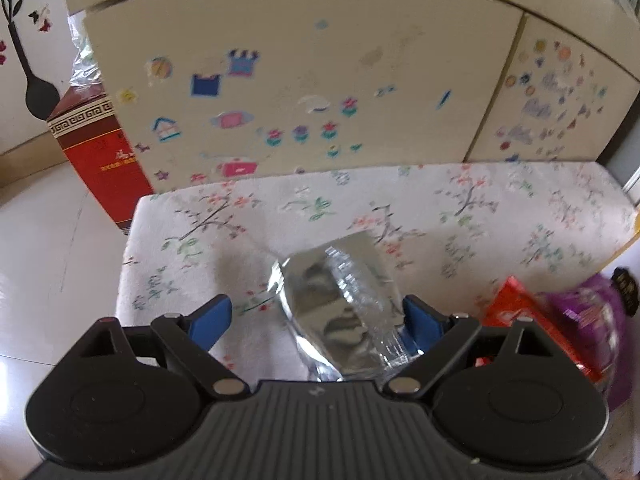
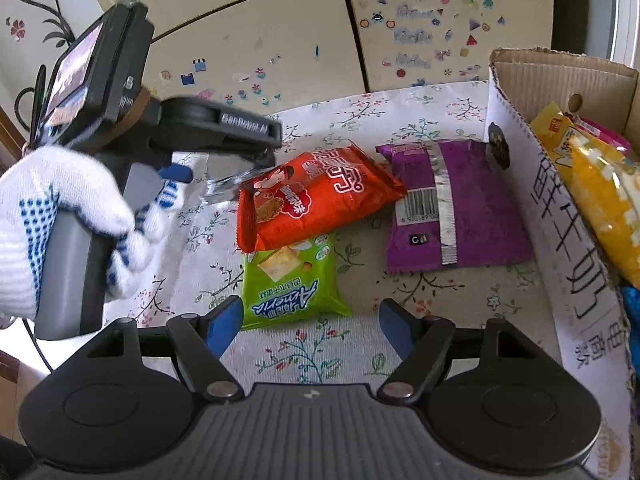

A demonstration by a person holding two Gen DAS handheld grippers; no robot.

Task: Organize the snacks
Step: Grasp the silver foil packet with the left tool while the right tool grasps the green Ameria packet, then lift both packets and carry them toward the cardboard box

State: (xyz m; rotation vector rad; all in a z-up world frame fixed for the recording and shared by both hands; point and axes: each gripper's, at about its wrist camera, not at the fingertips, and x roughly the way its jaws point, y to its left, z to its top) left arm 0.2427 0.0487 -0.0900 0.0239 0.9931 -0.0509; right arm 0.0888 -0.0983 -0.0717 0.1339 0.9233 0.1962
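Nearest the right gripper [image 2: 311, 326] — fingers spread, nothing between them — a green snack pack [image 2: 291, 280] lies on the floral tabletop [image 2: 460, 300], its far end under an orange pack [image 2: 316, 196]. A purple pack [image 2: 456, 204] lies beside the cardboard box [image 2: 560, 216] holding yellow bags [image 2: 600, 192]. The left gripper [image 1: 318, 318] stands wide around a clear silvery packet [image 1: 340, 312] — whether it pinches, I cannot tell.

You're looking at glossy foil-like snack packets [image 2: 316, 196] lying on matt floral cloth [image 2: 400, 120], with a rough corrugated cardboard box [image 2: 520, 128] at right.
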